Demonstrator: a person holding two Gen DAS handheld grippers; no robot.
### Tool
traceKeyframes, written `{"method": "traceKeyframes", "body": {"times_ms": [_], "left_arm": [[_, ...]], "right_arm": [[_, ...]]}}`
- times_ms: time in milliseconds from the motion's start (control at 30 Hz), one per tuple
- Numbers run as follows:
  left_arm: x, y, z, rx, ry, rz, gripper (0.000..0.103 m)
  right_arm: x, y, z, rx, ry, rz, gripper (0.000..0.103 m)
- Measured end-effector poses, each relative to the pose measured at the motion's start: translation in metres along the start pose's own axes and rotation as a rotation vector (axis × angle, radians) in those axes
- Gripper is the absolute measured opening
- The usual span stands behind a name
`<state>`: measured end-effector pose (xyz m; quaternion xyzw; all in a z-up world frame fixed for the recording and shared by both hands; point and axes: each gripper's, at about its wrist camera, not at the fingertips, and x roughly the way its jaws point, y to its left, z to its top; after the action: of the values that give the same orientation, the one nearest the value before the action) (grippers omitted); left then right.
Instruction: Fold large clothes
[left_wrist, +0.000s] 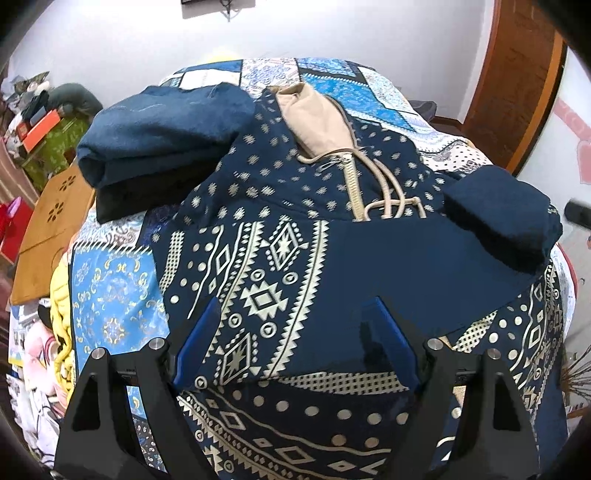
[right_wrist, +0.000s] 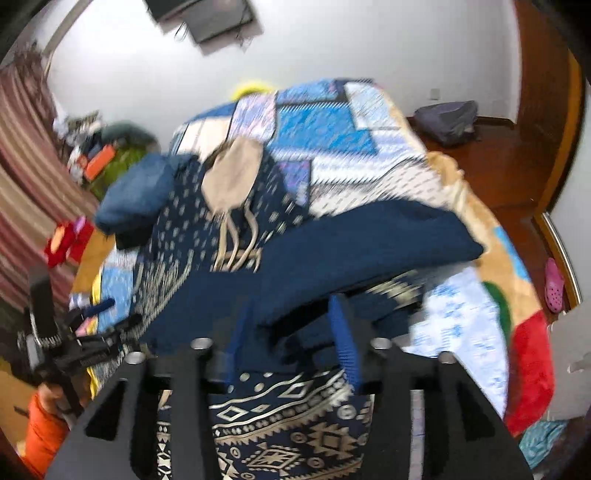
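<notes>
One hoodie (left_wrist: 295, 258), navy with cream geometric print, lies spread over the middle of the bed (left_wrist: 110, 295), its hood (left_wrist: 314, 118) and drawstrings toward the far edge. A sleeve (left_wrist: 498, 218) is folded inward across the chest, so the garment appears partly folded, with its sides being brought toward the centre line. A stack (left_wrist: 159, 140) of already folded dark clothes sits beside the hood near the far left corner, probably set clear of the working area.

The left gripper (left_wrist: 295, 332) hovers over the hoodie's lower front with jaws wide apart and nothing between them; it points along the garment toward the hood, tilted downward. The right gripper (right_wrist: 291, 332) stands at the hoodie's right side, where plain navy cloth bunches between its jaws; the right wrist view is blurred, so whether it pinches that cloth cannot be told. The blur suggests this hand is in motion, likely carrying or smoothing the fold. In that view the left gripper shows at the left, held by a hand in an orange sleeve (right_wrist: 44, 435).
</notes>
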<state>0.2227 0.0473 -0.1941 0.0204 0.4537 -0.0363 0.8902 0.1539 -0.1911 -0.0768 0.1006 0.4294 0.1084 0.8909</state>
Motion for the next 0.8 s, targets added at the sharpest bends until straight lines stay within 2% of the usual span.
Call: {"method": "traceKeyframes", "body": {"times_ms": [133, 367, 533, 700, 767, 800], "left_arm": [[-0.002, -0.012, 0.005, 0.034, -0.024, 0.011, 0.083], [0.002, -0.03, 0.007, 0.081, -0.025, -0.006, 0.083], [0.016, -0.032, 0.005, 0.034, 0.041, -0.103, 0.083], [0.027, -0.03, 0.002, -0.001, 0.069, -0.105, 0.083], [0.028, -0.028, 0.002, -0.01, 0.071, -0.108, 0.083], [0.028, -0.026, 0.002, -0.011, 0.069, -0.107, 0.083]], "right_arm": [[-0.01, -0.032, 0.01, 0.109, -0.05, -0.014, 0.052], [0.011, -0.094, 0.015, 0.351, -0.034, 0.004, 0.052], [0.031, -0.109, 0.014, 0.43, -0.015, 0.032, 0.052], [0.049, -0.122, 0.01, 0.493, 0.007, 0.074, 0.052], [0.057, -0.124, 0.014, 0.499, 0.01, 0.082, 0.044], [0.059, -0.125, 0.016, 0.497, 0.006, 0.08, 0.031]]}}
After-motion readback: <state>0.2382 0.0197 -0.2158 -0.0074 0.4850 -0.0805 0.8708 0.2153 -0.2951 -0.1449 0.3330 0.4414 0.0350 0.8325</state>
